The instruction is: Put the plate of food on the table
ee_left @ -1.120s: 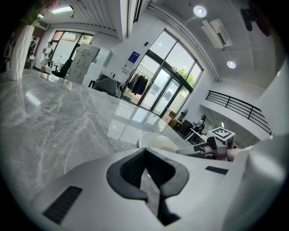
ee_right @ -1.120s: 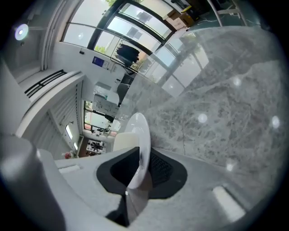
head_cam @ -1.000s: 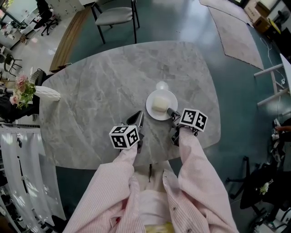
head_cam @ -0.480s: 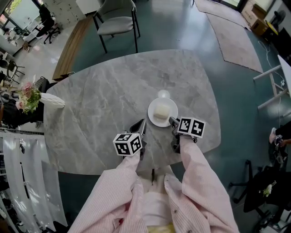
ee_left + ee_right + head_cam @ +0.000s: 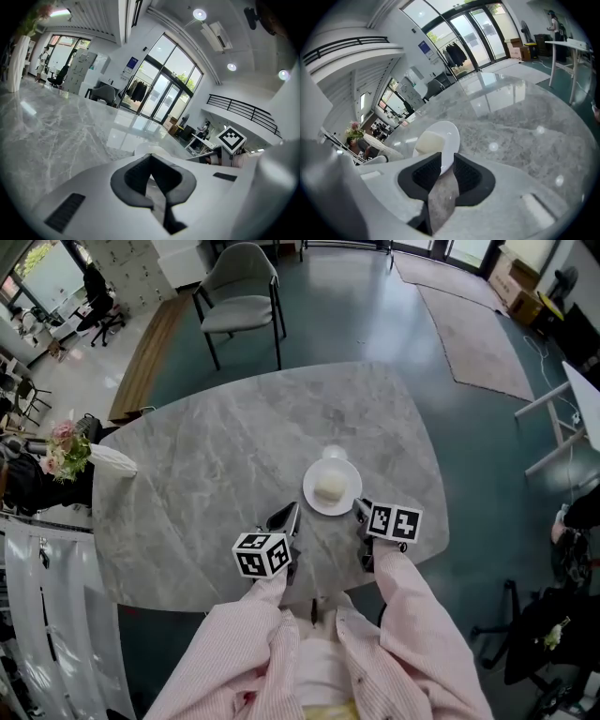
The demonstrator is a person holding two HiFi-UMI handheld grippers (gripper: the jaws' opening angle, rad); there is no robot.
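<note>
Jaws, right gripper [image 5: 446,161]: standing apart, having just been narrowing slightly; I'm seeing the plate [image 5: 310,489] rim sitting between the tips, unpinched.
Jaws, left gripper [image 5: 150,158]: I'm reading them as resting together, gripping nothing.
Plate: sitting flat on the grey marble worktop [image 5: 206,484], carrying a pale food block [image 5: 329,486].

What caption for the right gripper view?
Right tool, jaws just opened, straddles the rim of the white plate of food resting on the marble table.
</note>
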